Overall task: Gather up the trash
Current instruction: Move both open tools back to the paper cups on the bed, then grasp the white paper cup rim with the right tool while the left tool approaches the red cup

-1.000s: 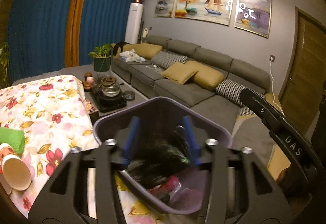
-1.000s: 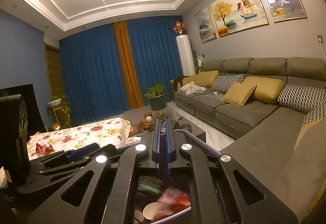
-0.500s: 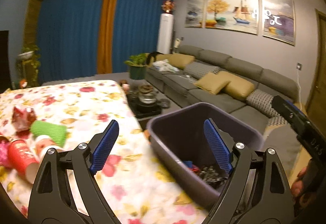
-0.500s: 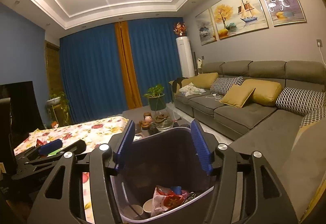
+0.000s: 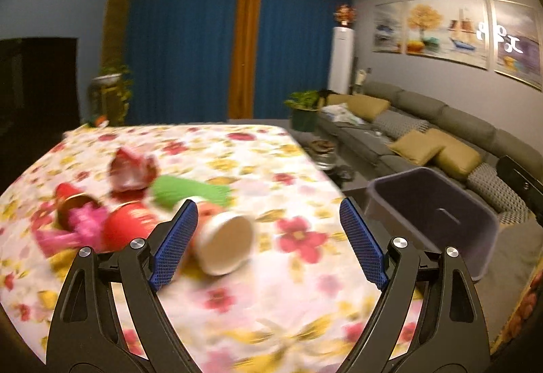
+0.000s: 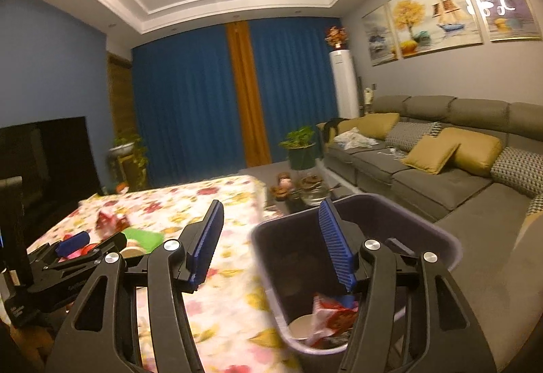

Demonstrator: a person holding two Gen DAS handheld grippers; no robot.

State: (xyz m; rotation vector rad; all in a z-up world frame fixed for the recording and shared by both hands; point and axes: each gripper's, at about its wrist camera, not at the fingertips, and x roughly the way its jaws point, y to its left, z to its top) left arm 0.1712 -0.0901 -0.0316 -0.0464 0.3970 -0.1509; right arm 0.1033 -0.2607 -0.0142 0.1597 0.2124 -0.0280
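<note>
- Table with floral cloth (image 5: 271, 298): soft printed fabric in red, pink and yellow flowers on white; blurred in both views.
- Purple bin (image 5: 437, 220): rigid plastic tub with rounded-rectangular rim and a slot handle in its far wall, standing just beside the table's right edge, mouth facing up. In the right wrist view the bin (image 6: 451, 247) holds a crumpled red-and-white wrapper (image 6: 332, 315) and a white cup (image 6: 302, 325).
- Left gripper (image 5: 268, 237): aimed forward and slightly down over the cloth, jaws spread wide and empty; blue cross-hatched pads, black plastic arms with silver bolts. From the right wrist view it (image 6: 81, 247) sits low at far left over the trash pile.
- Right gripper (image 6: 271, 240): held above the bin's near rim, jaws apart, nothing between them; blue ribbed pads.
- Paper cup (image 5: 224, 244): lies on its side on the cloth, long axis running toward the camera, round white end facing the lens, just beside the left pad.
- Red cup (image 5: 129, 227): on its side, left of the paper cup, touching it or nearly so; too blurred to tell.
- Green piece (image 5: 190, 193): flat, ribbed, long axis left-right, behind the cups.
- Crumpled red foil wrapper (image 5: 132, 169): shiny, wrinkled, farthest back of the pile.
- Pink shredded bit (image 5: 81, 227): at the pile's left.
</note>
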